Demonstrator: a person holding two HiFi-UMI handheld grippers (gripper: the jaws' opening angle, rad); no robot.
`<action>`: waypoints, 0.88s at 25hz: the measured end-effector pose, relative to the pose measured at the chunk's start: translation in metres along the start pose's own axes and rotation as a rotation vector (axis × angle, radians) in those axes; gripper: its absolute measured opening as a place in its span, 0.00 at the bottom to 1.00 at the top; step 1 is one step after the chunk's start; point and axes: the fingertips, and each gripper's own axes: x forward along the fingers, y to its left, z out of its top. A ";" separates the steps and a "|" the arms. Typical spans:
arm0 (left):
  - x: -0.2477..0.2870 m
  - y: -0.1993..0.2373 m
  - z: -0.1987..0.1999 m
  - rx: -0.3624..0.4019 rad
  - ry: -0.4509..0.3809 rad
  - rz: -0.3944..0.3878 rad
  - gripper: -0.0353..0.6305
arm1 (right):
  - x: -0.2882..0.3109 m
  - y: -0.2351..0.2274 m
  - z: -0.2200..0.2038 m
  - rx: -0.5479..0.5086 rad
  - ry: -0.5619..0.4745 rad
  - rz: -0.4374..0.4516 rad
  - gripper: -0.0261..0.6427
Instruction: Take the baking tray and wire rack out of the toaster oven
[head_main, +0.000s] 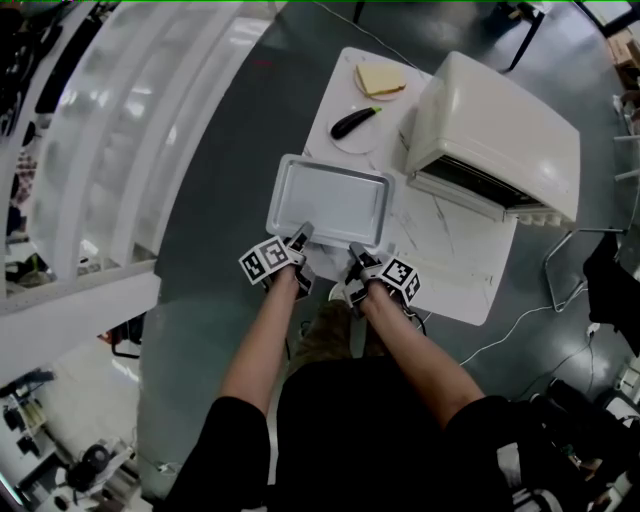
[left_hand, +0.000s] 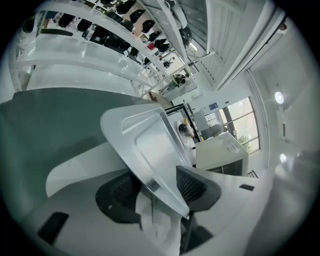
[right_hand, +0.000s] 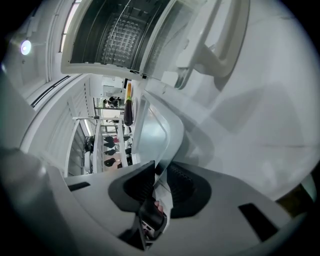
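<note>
The silver baking tray (head_main: 330, 200) lies on the white table (head_main: 455, 265), in front of the cream toaster oven (head_main: 495, 125), whose door hangs open. Both grippers are at the tray's near rim. My left gripper (head_main: 300, 237) has the rim between its jaws, but the pads (left_hand: 192, 185) stand wide apart and off the metal of the tray (left_hand: 145, 145). My right gripper (right_hand: 160, 182) is shut on the tray's rim (right_hand: 150, 130). The wire rack (right_hand: 120, 35) sits inside the oven cavity, seen in the right gripper view.
At the table's far end are a plate with a sandwich (head_main: 380, 80) and a plate with a dark eggplant (head_main: 355, 122). The oven's door handle (right_hand: 220, 40) is just above my right gripper. A white railing (head_main: 110, 150) runs along the left, and a cable (head_main: 520, 320) lies on the floor.
</note>
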 end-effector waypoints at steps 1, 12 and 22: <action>-0.002 0.000 -0.001 0.008 0.006 -0.003 0.38 | 0.000 -0.001 -0.001 0.001 0.006 -0.004 0.17; -0.028 0.002 -0.006 -0.009 -0.053 -0.003 0.45 | 0.008 -0.007 0.005 -0.051 0.019 -0.018 0.18; -0.058 0.002 0.001 -0.027 -0.131 -0.037 0.45 | 0.001 -0.012 0.011 -0.162 -0.057 -0.103 0.27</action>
